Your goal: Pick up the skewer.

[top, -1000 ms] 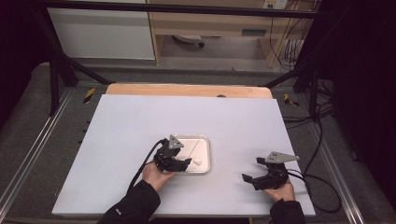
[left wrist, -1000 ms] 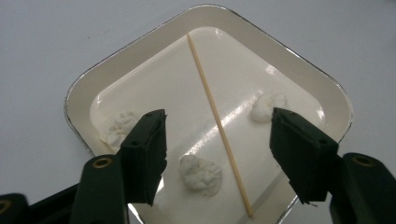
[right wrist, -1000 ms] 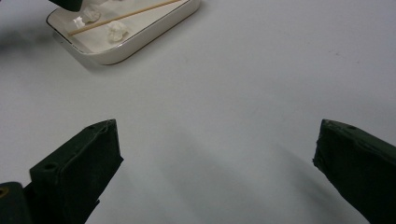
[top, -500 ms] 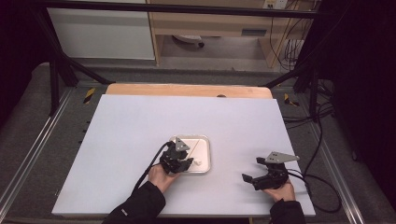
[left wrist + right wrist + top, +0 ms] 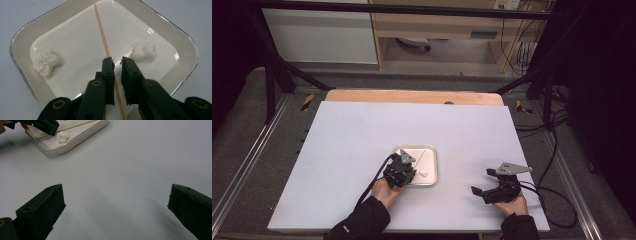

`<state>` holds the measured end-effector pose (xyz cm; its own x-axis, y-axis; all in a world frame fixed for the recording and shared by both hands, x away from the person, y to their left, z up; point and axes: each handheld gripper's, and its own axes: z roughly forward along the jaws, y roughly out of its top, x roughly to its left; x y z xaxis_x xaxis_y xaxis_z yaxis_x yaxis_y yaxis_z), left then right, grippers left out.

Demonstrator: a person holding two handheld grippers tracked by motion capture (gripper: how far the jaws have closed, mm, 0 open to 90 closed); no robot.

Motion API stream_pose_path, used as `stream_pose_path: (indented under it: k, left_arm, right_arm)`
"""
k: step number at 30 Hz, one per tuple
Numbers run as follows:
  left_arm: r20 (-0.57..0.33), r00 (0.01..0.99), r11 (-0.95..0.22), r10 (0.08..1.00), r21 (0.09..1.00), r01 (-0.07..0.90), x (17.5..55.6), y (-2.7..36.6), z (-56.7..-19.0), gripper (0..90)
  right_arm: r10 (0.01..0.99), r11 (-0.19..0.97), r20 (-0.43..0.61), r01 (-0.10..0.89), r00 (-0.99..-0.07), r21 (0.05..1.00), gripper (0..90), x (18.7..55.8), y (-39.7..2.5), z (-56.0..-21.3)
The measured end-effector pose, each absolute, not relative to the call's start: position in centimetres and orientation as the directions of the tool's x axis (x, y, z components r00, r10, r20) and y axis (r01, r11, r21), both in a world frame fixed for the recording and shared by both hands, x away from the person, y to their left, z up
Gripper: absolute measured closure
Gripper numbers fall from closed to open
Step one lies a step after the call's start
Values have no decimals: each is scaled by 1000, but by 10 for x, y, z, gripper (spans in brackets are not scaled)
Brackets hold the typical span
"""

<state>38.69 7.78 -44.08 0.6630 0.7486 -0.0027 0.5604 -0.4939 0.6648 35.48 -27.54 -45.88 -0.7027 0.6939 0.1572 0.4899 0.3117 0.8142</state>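
Skewer, thin, wooden (image 5: pixel 105 45): lies diagonally across the white square tray (image 5: pixel 22 40) near the middle of the white tabletop (image 5: pixel 337 150). Over the last second the left gripper (image 5: pixel 117 63) has advanced over the tray; its jaws now straddle the stick, narrowed but apparently not yet clamped. Closure is judged the next step. Three white cotton balls (image 5: pixel 46 62) lie beside the stick. The right gripper (image 5: pixel 115 202) rests at the near right, jaws wide, holding nothing.

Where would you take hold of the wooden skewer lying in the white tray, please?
Grip the wooden skewer on its near stretch, from above, jaws straddling the thin shaft as the left hand-held gripper does. It lies flat in the tray, and the cotton-like lumps sit clear of it.
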Motion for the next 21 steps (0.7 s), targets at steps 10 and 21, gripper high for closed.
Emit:
stream_pose_path:
  k: [10, 21]
  left_arm:
    - [41, 631, -489, 775, 671, 557, 382, 74, -442, 844]
    - [48, 615, -481, 787, 672, 563, 381, 73, -442, 884]
  right_arm:
    - [694, 311, 158, 490, -703, 814, 12, 355, -275, -459]
    - [693, 312, 160, 492, -703, 813, 12, 355, -275, -459]
